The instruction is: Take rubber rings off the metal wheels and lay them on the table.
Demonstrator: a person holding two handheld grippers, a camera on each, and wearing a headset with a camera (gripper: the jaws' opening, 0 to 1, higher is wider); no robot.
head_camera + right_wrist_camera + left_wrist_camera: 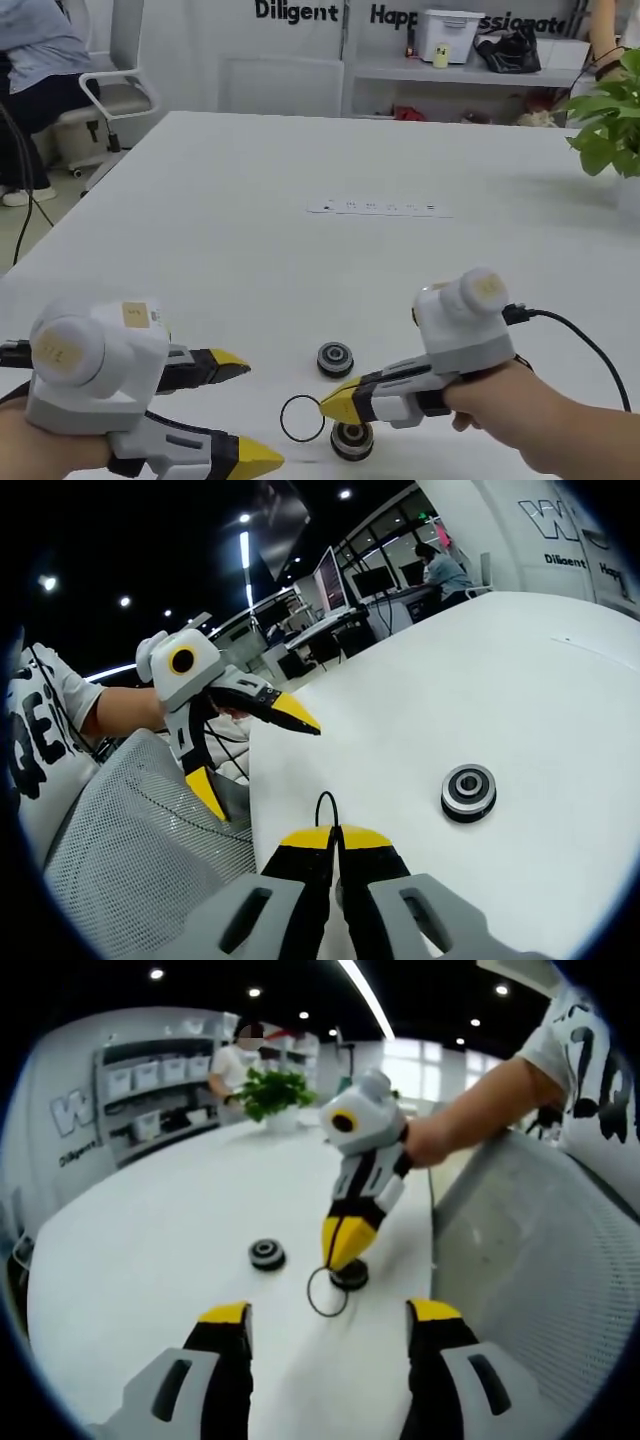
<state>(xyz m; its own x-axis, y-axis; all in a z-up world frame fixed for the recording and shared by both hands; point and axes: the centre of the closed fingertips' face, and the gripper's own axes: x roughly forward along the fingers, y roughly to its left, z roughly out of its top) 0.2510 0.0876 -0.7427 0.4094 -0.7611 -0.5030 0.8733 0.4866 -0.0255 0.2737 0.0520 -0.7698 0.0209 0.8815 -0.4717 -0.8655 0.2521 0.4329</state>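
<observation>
My right gripper [335, 403] is shut on a thin black rubber ring [301, 418], which hangs from its yellow tips just over the white table [300, 230]. In the right gripper view the ring [325, 806] pokes out of the closed jaws. A metal wheel [352, 439] lies right under that gripper, partly hidden. A second wheel [335, 358], still wearing its dark ring, sits a little farther back, also seen as wheel [468, 790] and wheel [267, 1254]. My left gripper [255, 410] stands open and empty to the left of the ring [327, 1291].
A white socket strip [380, 208] lies mid-table. A leafy plant [610, 120] stands at the far right edge. Shelves and a chair [110, 100] are beyond the table. A grey mesh chair back [530, 1260] is close behind the table's near edge.
</observation>
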